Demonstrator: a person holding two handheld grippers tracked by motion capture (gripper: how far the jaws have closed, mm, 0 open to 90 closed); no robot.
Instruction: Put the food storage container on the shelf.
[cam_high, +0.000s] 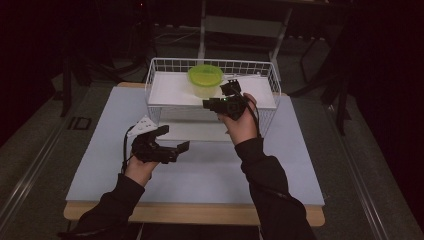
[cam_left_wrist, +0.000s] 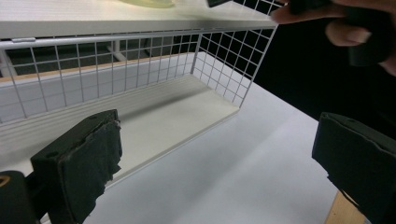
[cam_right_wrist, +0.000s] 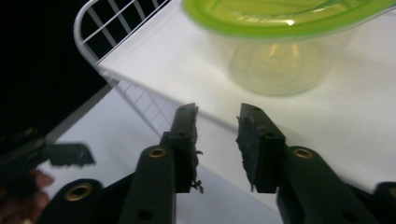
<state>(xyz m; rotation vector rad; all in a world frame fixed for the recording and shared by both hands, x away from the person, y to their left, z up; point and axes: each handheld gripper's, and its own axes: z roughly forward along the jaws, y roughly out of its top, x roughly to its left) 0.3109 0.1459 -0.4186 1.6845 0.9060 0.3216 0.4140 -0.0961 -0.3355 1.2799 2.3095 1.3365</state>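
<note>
A green-lidded tub (cam_high: 205, 80) stands upright on the top shelf (cam_high: 172, 92) of a white wire rack (cam_high: 270, 82), near the middle of the shelf and toward its back rail. In the right gripper view the tub (cam_right_wrist: 280, 60) sits ahead of and above the jaws, its clear body resting flat on the shelf (cam_right_wrist: 177, 60), apart from both pads.

The right gripper (cam_high: 220, 97) hangs over the shelf's front edge just beside the tub, its jaws parted to a narrow gap with nothing between them. That reads as the close of a placing step, or the start of a pick; either way the tub stands free.

The left gripper (cam_high: 175, 140) hovers low over the table (cam_high: 200, 170) in front of the rack, jaws wide and empty, pointing toward the lower shelf (cam_left_wrist: 177, 121).

If the tub is to be gripped, the next move calls for a far wider opening, since the lid outspans the present gap, and a level approach. If it is to stay, the right gripper needs only to back straight off.

The rack's raised wire rim (cam_right_wrist: 93, 28) fences the shelf, so a sideways swing risks catching it. The table around the rack lies bare.
</note>
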